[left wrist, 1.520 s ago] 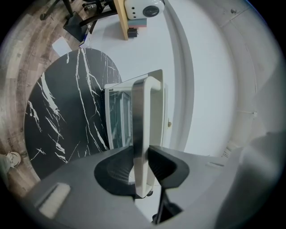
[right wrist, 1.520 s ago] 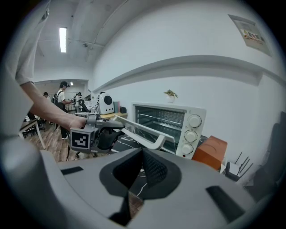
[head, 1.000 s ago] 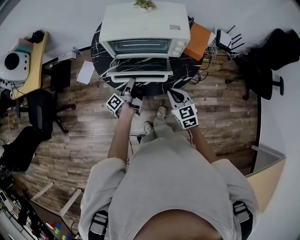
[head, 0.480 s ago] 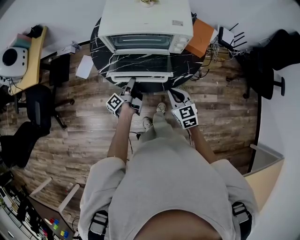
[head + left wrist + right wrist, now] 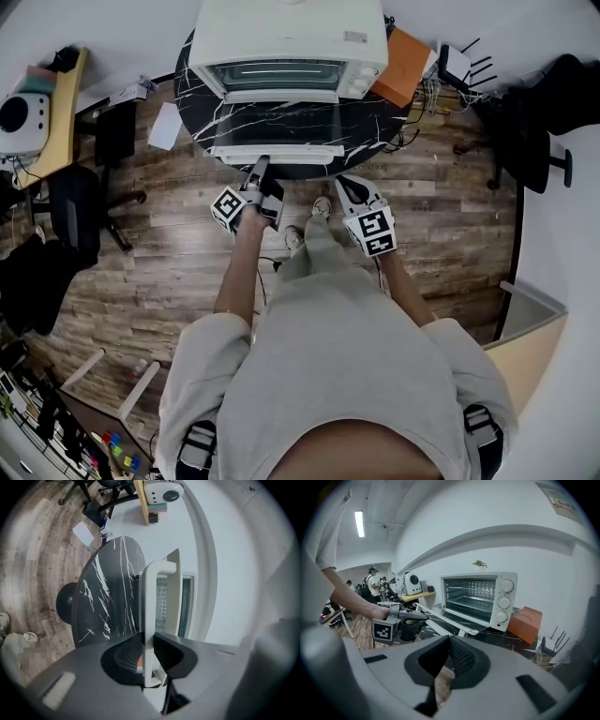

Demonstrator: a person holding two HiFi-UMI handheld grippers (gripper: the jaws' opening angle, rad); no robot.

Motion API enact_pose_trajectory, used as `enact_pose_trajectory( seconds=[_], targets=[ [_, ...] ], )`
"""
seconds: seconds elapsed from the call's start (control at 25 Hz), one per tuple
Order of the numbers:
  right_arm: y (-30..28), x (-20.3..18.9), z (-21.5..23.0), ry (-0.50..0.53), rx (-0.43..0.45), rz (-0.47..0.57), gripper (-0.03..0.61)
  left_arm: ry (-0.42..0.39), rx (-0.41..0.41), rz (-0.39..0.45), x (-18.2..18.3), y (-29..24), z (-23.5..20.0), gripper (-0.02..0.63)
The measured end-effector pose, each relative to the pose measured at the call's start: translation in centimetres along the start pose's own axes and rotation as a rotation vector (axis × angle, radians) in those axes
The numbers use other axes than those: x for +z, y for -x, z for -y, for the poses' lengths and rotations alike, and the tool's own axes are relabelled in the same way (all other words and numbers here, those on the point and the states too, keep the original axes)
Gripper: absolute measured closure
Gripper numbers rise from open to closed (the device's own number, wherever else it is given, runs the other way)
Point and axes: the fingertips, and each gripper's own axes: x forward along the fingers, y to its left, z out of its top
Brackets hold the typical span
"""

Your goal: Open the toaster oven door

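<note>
A white toaster oven (image 5: 291, 42) stands on a round black marble table (image 5: 197, 103). Its glass door (image 5: 281, 127) is folded down towards me, nearly flat, and the rack inside shows. My left gripper (image 5: 261, 165) is at the door's front edge. In the left gripper view the white door handle (image 5: 152, 606) runs between the jaws of this gripper (image 5: 149, 653), which are closing, with both pads against it. My right gripper (image 5: 343, 182) hangs below the table edge, right of the door, shut and empty. The right gripper view shows the oven (image 5: 480, 597) and the left gripper (image 5: 401, 620).
An orange box (image 5: 401, 67) lies right of the oven, with cables and a router (image 5: 450, 70) beyond it. A black chair (image 5: 525, 141) stands at the right. A wooden side desk (image 5: 61, 117) and dark chairs (image 5: 80, 211) are at the left. The floor is wood planks.
The door has swung down a little further and shows more of its glass. Both grippers have barely moved in the view.
</note>
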Motion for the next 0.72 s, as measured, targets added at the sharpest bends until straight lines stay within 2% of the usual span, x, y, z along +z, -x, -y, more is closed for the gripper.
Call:
enact_pose_trajectory(
  seconds=[0.72],
  targets=[
    [-1.0, -1.8, -0.1, -0.016, 0.020, -0.050, 0.565, 0.033, 0.062, 0.003, -0.2, 0.4, -3.4, 0.541]
  ],
)
